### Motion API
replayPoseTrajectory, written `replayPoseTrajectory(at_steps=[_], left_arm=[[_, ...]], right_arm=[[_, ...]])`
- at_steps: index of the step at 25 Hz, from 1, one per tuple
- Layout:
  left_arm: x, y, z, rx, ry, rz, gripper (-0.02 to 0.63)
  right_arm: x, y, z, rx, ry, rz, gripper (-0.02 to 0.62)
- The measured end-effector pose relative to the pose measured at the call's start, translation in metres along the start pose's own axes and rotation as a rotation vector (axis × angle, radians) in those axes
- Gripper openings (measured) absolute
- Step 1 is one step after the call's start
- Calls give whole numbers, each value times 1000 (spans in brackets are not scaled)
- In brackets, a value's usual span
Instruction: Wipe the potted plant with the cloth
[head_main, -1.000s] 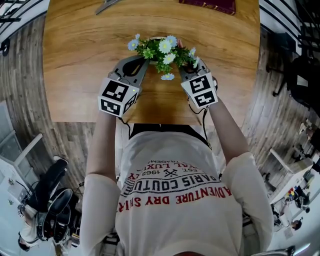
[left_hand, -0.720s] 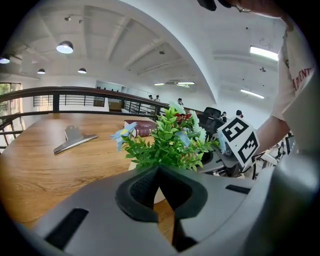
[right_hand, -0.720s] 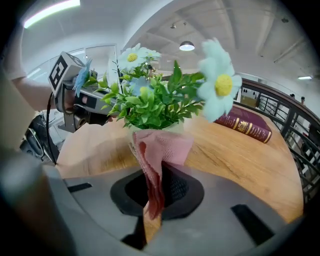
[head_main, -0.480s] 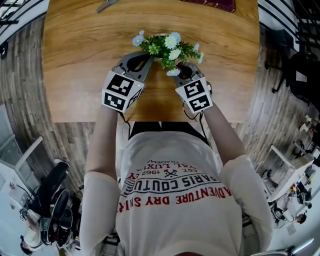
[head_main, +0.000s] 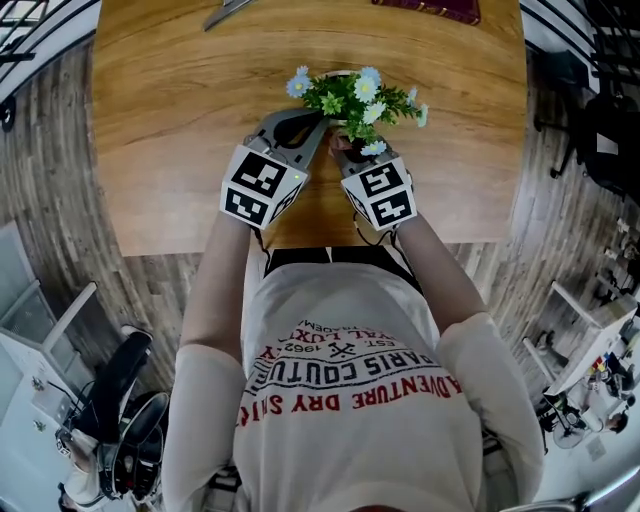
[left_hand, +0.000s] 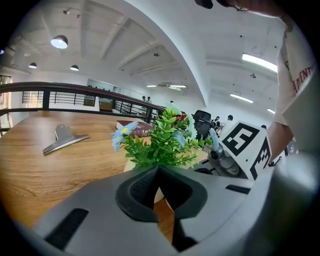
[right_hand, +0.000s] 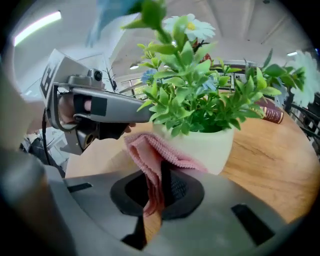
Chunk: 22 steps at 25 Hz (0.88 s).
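On the far left of the wooden table (head_main: 170, 130) lies a metal clip (left_hand: 65, 140), well apart from everything else.

Next comes the left gripper (left_hand: 159, 170). Its jaws are pressed together and nothing is between them. In the head view it points up and to the right, and its tip is just beside the left side of the pot (right_hand: 202, 147). Whether the tip touches the pot, I cannot tell.

The plant (head_main: 355, 100) stands upright near the middle of the table, a little toward the far edge. It has green leaves with small white and pale blue flowers (head_main: 368, 88), and it sits in a cream pot. It stands between the two grippers.

The right gripper (right_hand: 160, 175) comes to the pot from the near side, close beside the left gripper. Its jaws are clenched on a pink cloth (right_hand: 150, 152), which runs down through the gap between the pads. The upper fold of the cloth lies against the lower side of the pot. In the right gripper view the left gripper's jaw reaches in from the left, above the cloth and under the leaves.

On the right, at the far edge of the table, lies a dark red book (head_main: 425, 8), well apart from the pot.
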<state>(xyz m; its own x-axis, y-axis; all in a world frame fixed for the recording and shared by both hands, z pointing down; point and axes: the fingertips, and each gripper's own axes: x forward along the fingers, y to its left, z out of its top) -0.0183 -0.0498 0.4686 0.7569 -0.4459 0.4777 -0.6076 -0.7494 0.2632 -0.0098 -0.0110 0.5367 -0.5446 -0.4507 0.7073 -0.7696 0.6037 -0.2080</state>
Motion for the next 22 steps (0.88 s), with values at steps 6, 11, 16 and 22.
replayPoseTrajectory(at_steps=[6, 11, 16, 22], left_arm=[[2, 1, -2, -6, -3, -42, 14], [5, 2, -6, 31, 9, -69, 14], [5, 3, -10, 59, 21, -37, 14], [1, -3, -9, 12, -14, 27, 15]], right_arm=[[7, 5, 5, 97, -26, -1, 37], [3, 14, 12, 146, -78, 31, 37], [-25, 6, -6, 155, -45, 8, 37], [-76, -47, -34, 140, 3, -65, 37]])
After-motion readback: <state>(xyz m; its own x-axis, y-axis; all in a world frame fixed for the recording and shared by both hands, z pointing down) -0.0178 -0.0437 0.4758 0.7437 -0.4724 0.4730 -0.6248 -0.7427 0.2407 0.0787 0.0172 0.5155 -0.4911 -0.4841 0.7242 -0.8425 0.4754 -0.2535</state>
